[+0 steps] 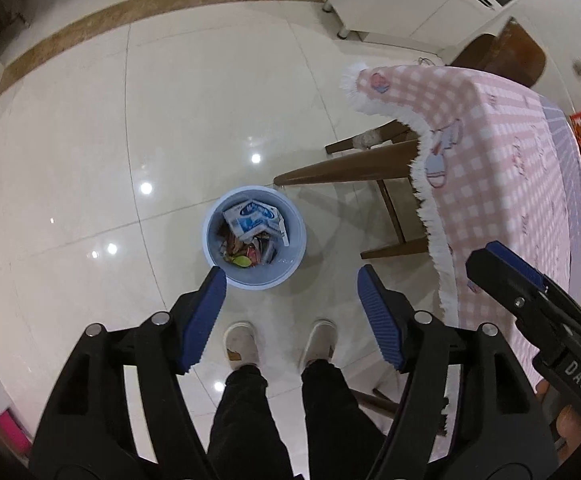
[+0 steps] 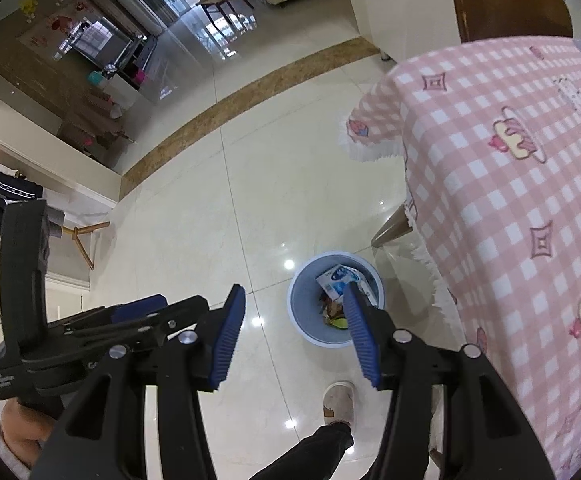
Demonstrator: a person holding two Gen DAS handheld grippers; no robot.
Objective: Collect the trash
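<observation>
Glossy cream floor tiles (image 1: 90,128) fill most of both views, crossed by a brown marble band (image 1: 138,12); ceiling lights reflect off the tiles as bright spots.

Table at the right, covered by a pink-and-white checked tablecloth (image 2: 510,208) with cupcake prints and a white fringe hanging off its edge. Brown wooden chair (image 1: 370,168) partly tucked under the table; one leg ends close to the bin.

Person stands directly below the cameras: dark trousers (image 1: 250,412), pale slippers (image 1: 242,344) on the tile, toes pointing toward the bin.

Left gripper (image 1: 290,288): jaws spread wide, blue ribbed pads apart, nothing between them; only floor and the near bin rim show in the gap. Right gripper (image 2: 294,308): jaws apart, empty, its right finger overlapping the bin in its own view. In the left wrist view the right gripper appears at the right edge, over the tablecloth.

Light blue round trash bin (image 1: 255,276) sits on the floor just off the table corner, ahead of the slippers. Inside it: a white-and-blue printed packet (image 1: 252,216) on top, with mixed wrappers (image 1: 246,254) beneath in brown, red and yellow-green. Individual wrappers too small to identify.
</observation>
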